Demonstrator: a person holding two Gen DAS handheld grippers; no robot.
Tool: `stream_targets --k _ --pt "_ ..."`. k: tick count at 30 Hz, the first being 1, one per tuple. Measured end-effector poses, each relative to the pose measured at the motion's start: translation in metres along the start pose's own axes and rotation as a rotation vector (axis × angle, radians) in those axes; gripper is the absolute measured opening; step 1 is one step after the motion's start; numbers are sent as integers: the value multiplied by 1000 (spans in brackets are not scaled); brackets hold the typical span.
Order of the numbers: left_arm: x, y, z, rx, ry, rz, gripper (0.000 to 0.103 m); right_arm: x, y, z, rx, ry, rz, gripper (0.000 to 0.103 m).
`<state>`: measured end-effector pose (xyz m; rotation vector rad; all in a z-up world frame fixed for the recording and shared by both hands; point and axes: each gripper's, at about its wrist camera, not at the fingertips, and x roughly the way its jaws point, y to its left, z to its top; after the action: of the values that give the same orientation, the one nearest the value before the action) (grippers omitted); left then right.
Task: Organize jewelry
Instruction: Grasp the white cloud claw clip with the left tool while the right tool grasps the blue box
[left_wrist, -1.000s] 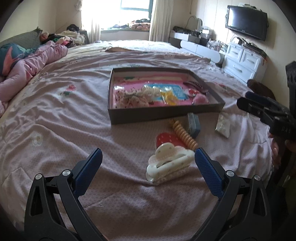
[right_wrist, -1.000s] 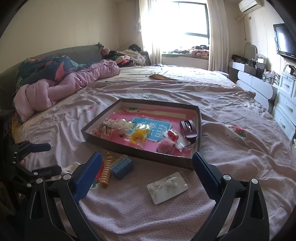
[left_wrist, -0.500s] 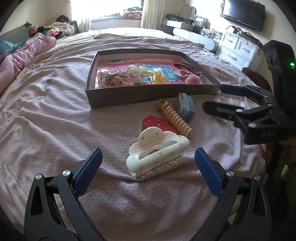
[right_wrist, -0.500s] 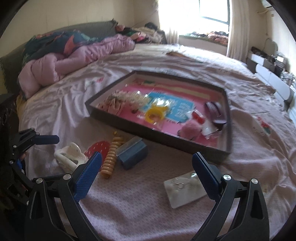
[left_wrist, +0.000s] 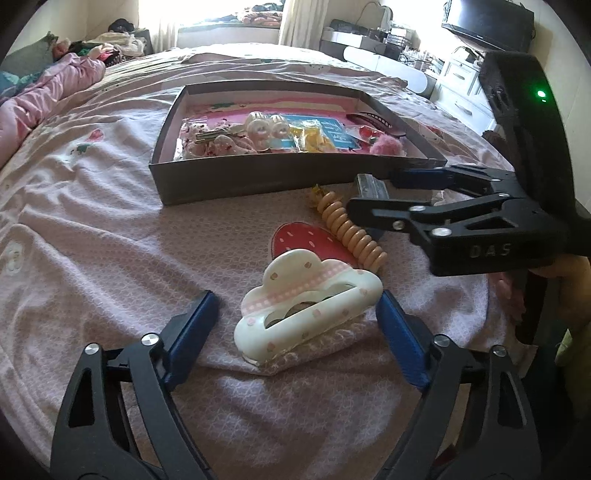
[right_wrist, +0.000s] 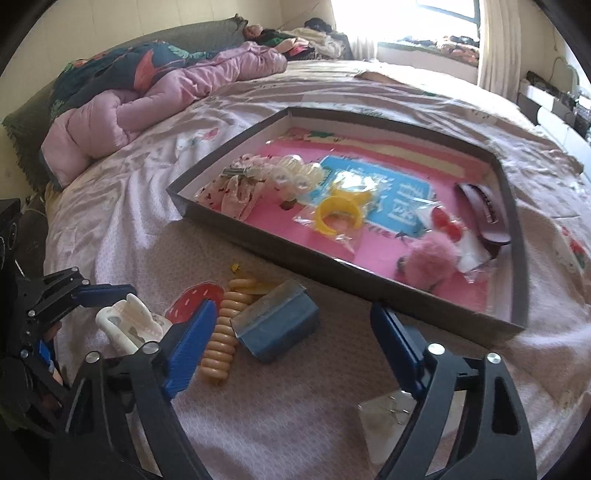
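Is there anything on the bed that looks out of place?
Yes. Four accessories lie loose on the bedspread outside the box: a white cloud hair claw, an orange spiral hair tie, a small blue box tilted on its side, and an earring card.

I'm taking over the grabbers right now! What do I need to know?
Left gripper: open, fingers just closing in around the cloud hair claw, not pressing it yet.
Right gripper: open, fingers just narrowing around the blue box, holding nothing.
Done: several hair pieces already lie in the tray.
Left: claw, spiral hair tie, blue box and earring card are on the bed outside it.
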<state>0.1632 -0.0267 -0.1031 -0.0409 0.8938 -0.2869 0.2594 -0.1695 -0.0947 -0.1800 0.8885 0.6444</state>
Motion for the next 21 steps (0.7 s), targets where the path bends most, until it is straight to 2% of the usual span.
stream_targets --k 5,7,9,10,21 --pt "0 -4 -1 16 4 -16 60 7 -1 0 24 23 54 69" --pt "1 -6 -1 22 4 -12 60 8 -1 0 33 28 79 57" --pt "0 -6 0 20 4 -16 60 8 -1 0 37 29 84 55" --pt "-1 -6 0 20 4 -18 60 7 0 1 35 23 79 50" --pt "-12 -11 7 8 -39 -52 60 -20 1 -5 33 -45 58 48"
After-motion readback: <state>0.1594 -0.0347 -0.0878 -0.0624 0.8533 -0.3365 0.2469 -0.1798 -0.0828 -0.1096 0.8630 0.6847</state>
